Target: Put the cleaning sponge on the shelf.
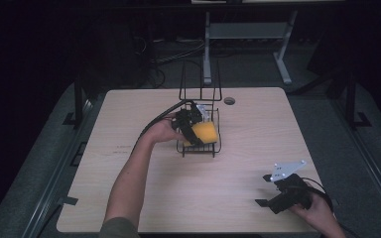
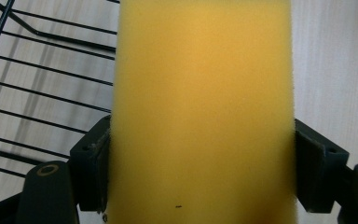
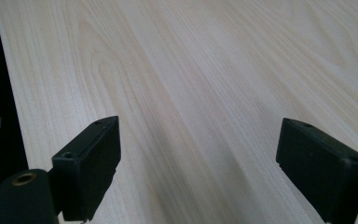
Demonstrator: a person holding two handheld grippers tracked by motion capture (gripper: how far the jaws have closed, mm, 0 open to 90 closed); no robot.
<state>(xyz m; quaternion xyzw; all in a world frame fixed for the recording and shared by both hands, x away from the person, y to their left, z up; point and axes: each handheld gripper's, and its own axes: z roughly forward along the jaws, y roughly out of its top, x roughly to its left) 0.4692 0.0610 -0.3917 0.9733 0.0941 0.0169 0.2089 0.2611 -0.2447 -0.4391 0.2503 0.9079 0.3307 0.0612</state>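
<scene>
- The yellow sponge sits clamped between the jaws of your left tool, which press into both its sides.
- You hold it over the black wire rack, which stands toward the far edge of the bench, about midway along it.
- Your left hand grips that tool just left of the rack.
- Your right tool rests near the bench's near right corner, jaws spread wide over bare wood.
</scene>
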